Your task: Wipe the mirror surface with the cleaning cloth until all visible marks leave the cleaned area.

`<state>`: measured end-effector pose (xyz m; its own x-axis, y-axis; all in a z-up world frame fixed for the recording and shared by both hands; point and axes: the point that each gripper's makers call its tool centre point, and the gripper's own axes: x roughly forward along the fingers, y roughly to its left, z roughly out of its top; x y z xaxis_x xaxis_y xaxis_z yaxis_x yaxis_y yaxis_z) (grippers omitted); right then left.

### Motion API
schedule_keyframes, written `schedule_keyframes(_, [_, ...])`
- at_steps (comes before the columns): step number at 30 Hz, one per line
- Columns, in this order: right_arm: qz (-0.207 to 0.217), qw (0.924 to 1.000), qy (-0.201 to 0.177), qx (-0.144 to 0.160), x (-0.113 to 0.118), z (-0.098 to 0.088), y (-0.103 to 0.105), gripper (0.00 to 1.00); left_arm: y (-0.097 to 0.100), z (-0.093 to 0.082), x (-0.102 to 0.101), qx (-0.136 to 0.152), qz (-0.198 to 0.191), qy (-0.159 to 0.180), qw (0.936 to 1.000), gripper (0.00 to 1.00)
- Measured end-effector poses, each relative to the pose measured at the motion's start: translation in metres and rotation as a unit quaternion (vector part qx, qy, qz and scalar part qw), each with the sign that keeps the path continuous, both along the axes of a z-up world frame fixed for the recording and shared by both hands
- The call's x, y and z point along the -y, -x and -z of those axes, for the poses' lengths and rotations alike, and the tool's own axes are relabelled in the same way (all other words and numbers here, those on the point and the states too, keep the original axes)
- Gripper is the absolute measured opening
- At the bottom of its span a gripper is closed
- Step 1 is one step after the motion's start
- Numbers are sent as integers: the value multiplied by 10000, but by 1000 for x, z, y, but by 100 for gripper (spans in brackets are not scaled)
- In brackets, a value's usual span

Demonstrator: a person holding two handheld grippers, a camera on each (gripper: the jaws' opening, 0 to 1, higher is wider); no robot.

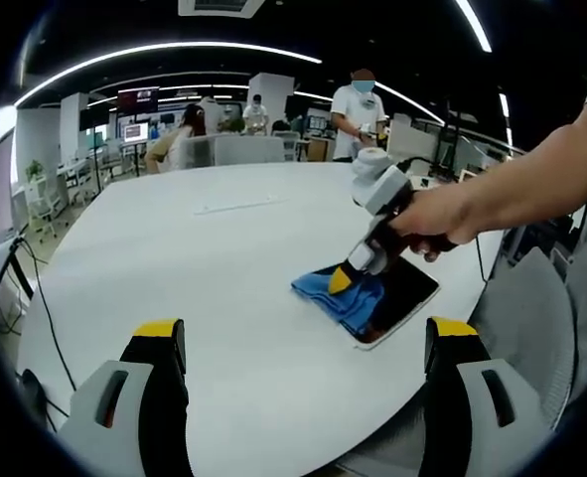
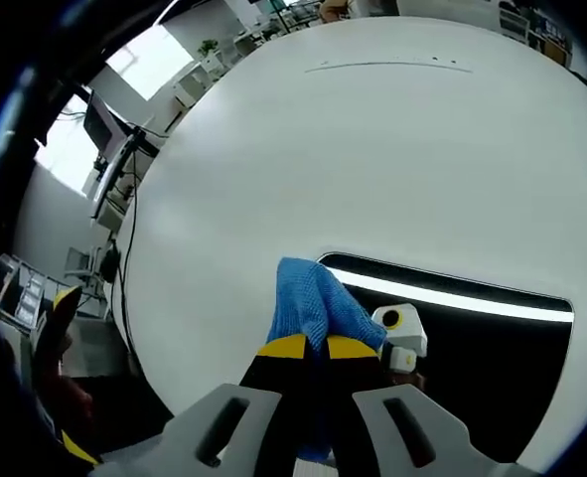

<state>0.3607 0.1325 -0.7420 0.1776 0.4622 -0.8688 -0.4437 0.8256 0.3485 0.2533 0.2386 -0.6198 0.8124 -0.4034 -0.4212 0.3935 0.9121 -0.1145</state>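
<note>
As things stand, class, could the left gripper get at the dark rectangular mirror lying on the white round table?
Probably yes. The left gripper hangs open above bare white round table, with nothing between it and the dark rectangular mirror. But the right gripper pressing the blue cloth covers the mirror's near end.

Left claw (image 1: 303, 348) gapes (idle); right claw (image 2: 307, 347) clamped.
</note>
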Motion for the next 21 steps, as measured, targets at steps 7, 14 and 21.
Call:
schedule_keyframes(7, [-1,10000,-36,0,1,-1,3,0,-2,-2,4,21,26,18,10000,99])
schedule_keyframes(14, [-26,10000,-34,2,1,0,2,0,-2,-1,6,14,47,10,10000,99])
schedule_keyframes(21, [-78,9999,-54,34,1,-1,2,0,-2,-2,6,22,33,10,10000,99])
